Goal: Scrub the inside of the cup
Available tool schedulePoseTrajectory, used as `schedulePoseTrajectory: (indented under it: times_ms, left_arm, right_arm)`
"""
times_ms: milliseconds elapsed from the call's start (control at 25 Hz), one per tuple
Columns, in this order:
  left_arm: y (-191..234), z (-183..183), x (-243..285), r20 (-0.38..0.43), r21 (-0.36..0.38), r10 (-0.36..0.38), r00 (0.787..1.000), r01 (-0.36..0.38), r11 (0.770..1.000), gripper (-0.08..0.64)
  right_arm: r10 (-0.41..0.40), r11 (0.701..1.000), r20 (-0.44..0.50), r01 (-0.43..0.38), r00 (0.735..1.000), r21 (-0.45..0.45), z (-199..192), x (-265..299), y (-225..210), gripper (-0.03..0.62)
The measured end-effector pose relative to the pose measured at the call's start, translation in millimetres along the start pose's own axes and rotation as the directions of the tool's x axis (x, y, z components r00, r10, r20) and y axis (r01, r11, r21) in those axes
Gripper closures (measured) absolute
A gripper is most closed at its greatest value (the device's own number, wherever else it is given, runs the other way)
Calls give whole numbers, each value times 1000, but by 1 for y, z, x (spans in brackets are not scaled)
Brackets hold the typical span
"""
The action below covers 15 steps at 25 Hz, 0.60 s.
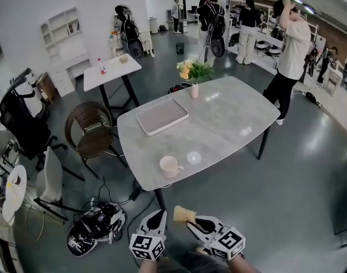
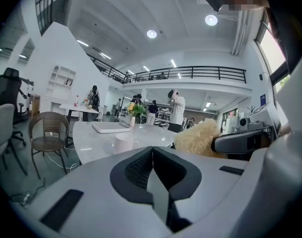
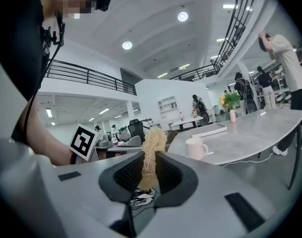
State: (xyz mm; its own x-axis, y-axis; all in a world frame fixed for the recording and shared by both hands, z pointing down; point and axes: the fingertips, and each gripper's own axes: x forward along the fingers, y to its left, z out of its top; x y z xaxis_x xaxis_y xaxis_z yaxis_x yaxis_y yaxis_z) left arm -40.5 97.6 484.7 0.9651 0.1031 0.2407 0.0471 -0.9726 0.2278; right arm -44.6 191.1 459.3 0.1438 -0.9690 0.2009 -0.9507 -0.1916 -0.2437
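**Head view check: cup sitting loose near the table edge, both grippers hanging off the table**

So the cup (image 1: 170, 166) is standing upright on the table (image 1: 230, 118), close to the table's near edge and not touching anything else on it. Its long axis is running straight up, its mouth is facing the ceiling, and its handle is sticking out toward the table's right end.

The right gripper (image 3: 150, 165) is hovering off the table's near edge and pinching a fluffy yellow scrubber (image 3: 152, 148) tight between its jaws, with the tuft poking out past the tips. The left gripper (image 2: 152, 155) is sitting beside it, also off the table, fully closed with nothing in it.

What's worrying me: nothing is bracing that cup. If the scrubber goes in with any sideways push, I'm guessing the cup is sliding or tipping, and that near edge is right there. The left jaws would need to open and steady the cup first.
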Motion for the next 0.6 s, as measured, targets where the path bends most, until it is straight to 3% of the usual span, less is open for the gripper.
schedulePoseTrajectory:
  times_ms: [280, 600]
  left_arm:
    - [-15, -11, 13, -19, -14, 60, 998, -60, 998, 546]
    - [-3, -19, 38, -34, -29, 105, 994, -106, 994, 545]
  right_arm:
    - [63, 998, -15, -63, 998, 17, -4, -13, -23, 531]
    - [139, 990, -37, -139, 990, 11, -4, 6, -43, 531]
